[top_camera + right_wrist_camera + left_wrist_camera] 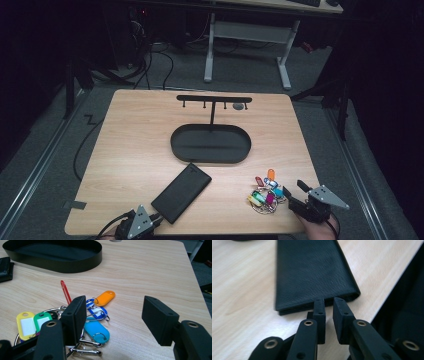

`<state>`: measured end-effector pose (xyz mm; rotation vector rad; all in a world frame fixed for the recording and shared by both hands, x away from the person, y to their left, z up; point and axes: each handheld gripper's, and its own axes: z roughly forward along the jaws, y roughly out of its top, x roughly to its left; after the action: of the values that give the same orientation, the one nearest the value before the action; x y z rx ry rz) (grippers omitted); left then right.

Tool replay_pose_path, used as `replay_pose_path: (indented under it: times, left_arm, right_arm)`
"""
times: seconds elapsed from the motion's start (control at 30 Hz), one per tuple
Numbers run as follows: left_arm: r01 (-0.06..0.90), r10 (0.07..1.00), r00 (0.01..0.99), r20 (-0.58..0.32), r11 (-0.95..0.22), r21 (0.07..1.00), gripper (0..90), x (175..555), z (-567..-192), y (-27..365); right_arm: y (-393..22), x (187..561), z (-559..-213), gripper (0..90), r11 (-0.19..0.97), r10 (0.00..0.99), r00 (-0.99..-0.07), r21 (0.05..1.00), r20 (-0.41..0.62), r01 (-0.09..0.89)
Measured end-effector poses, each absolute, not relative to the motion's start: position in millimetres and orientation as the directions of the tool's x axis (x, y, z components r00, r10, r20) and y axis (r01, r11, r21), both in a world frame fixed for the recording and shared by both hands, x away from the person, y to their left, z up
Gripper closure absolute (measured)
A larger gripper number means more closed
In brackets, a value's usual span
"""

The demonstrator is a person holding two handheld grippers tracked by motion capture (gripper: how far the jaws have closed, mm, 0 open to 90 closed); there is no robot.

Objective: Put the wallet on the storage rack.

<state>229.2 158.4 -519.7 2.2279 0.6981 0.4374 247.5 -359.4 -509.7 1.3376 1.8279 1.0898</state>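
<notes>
A black oval tray (pixel 210 144) sits at the centre of a light wooden tabletop (pixel 130 140), its dark floor bare apart from the post of a thin T-shaped rack (pixel 214 98) that rises from its far side, the crossbar carrying small pegs. In the right gripper view the tray (pixel 75 265) lies beyond the keys, low-walled and matte inside.

Nearer the person, a black leather wallet (pixel 181 192) lies flat and closed, angled across the wood with one short end toward the front edge. In the left gripper view its grained surface (pixel 312 272) is seen lengthwise, the folded edge stacked in thin layers.

To the right of the wallet, well apart from it, rests a bunch of key tags (pixel 265 192) on metal rings: yellow, green, blue, light blue, orange and red plastic tags fanned over the tabletop, seen close in the right gripper view (pixel 96 315).

The left gripper (pixel 140 223) comes in over the front edge at lower left, pointed at the wallet's near end; its jaws stand at a narrow gap (pixel 329 305), the tips at or just above the wallet's edge, gripping nothing. The right gripper (pixel 293 192) reaches in from lower right, just beside the key tags, jaws spread wide (pixel 113 316), one jaw over the edge of the bunch, the other above bare wood.
</notes>
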Motion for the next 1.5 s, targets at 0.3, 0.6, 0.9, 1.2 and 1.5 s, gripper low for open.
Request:
replay_pose_path:
  times: [0.3, 0.6, 0.9, 1.2, 1.5]
  left_arm:
    - [0.290, 0.633, 0.761, 0.140, -0.526, 0.800, 64.2, 243.3, -505.8, 148.7]
    - [0.209, 0.528, 0.823, 0.211, -0.627, 0.750, 51.9, 262.7, -499.2, 92.7]
    - [0.175, 0.495, 0.828, 0.264, -0.675, 0.716, 47.3, 256.9, -516.7, 87.2]
    - [0.094, 0.469, 0.787, 0.401, -0.734, 0.672, 50.4, 248.7, -530.6, 82.6]
    - [0.090, 0.476, 0.778, 0.410, -0.731, 0.677, 65.3, 246.3, -529.3, 85.3]
  right_arm:
    - [-360.3, 248.6, -510.9, 37.1, 0.143, 0.957, -0.292, 0.882, -0.006, 0.448]
    - [-357.6, 248.3, -511.8, 37.2, 0.146, 0.957, -0.291, 0.881, -0.010, 0.451]
    - [-359.5, 248.1, -514.4, 37.2, 0.143, 0.958, -0.286, 0.873, -0.004, 0.466]
    - [-358.9, 249.0, -513.5, 37.2, 0.138, 0.955, -0.296, 0.877, 0.005, 0.461]
    - [-359.7, 250.6, -513.1, 37.2, 0.134, 0.954, -0.300, 0.879, 0.011, 0.457]
